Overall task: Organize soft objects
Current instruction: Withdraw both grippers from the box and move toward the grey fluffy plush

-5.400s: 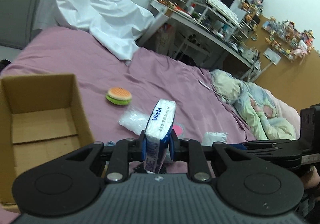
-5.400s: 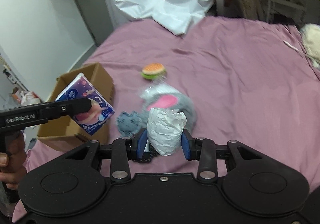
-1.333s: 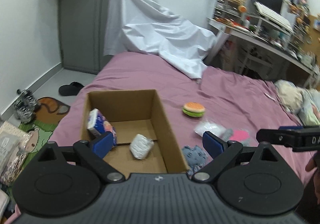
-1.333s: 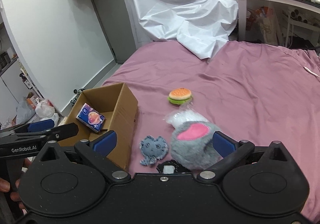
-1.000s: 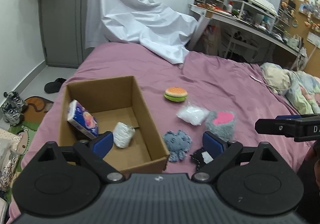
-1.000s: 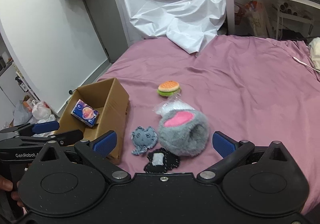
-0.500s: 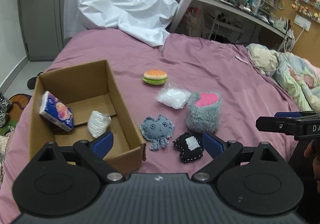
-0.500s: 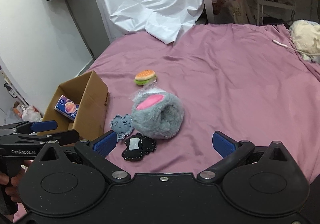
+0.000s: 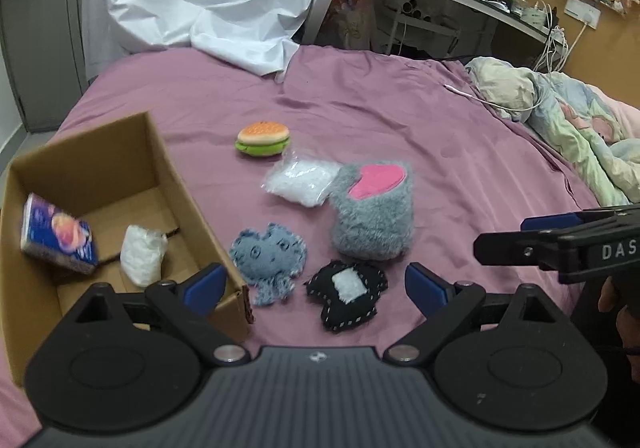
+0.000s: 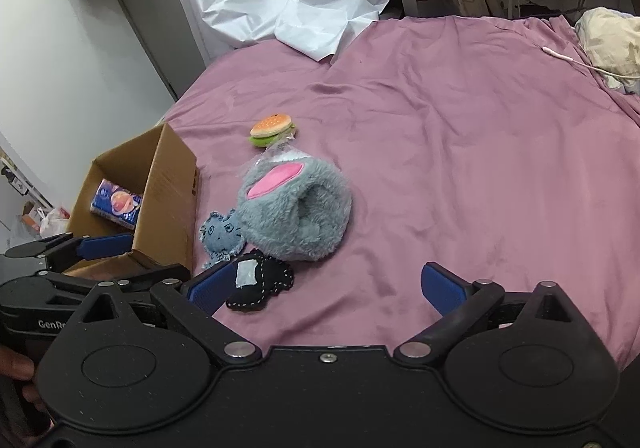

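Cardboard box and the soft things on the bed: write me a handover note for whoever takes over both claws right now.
Left claw: open, empty. Right claw: open, empty.
Done: tissue pack and white crumpled wad lie in the cardboard box.
Left on the purple bedsheet: burger toy, clear bag of white filling, grey furry slipper, blue-grey felt plush, black stitched plush.
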Action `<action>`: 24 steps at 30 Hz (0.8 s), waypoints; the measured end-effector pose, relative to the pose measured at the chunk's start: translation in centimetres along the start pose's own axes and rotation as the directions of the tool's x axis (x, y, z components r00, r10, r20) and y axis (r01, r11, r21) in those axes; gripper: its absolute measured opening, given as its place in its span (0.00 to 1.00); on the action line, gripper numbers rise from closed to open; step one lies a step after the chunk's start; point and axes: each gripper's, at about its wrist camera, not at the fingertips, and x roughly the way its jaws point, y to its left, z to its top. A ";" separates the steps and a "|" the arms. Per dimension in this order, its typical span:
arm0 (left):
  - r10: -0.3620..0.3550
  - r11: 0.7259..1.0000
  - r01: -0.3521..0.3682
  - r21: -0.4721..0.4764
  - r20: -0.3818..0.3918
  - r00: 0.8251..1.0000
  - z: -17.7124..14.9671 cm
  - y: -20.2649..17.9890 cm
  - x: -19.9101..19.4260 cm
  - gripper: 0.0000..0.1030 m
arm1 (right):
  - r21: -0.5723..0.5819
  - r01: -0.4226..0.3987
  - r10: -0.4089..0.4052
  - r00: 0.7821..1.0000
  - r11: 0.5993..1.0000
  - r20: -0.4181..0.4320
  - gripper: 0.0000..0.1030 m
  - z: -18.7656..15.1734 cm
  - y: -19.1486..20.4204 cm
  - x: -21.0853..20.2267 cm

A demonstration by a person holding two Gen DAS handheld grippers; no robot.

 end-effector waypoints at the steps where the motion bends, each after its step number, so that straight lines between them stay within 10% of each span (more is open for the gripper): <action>1: -0.001 1.000 0.001 0.007 0.004 1.000 0.1 -0.2 0.1 0.91 | 0.003 -0.002 0.002 1.000 1.000 -0.001 0.90 0.1 -0.1 0.1; 14: -0.060 0.998 0.060 0.002 0.099 0.993 2.0 -1.0 0.7 0.86 | 0.040 -0.001 0.001 1.000 0.999 -0.007 0.75 1.0 -1.1 1.9; 24: -0.006 1.000 0.007 0.007 -0.057 0.998 2.5 -1.3 3.8 0.86 | 0.076 0.011 -0.011 1.000 0.997 -0.004 0.75 1.2 -2.5 2.3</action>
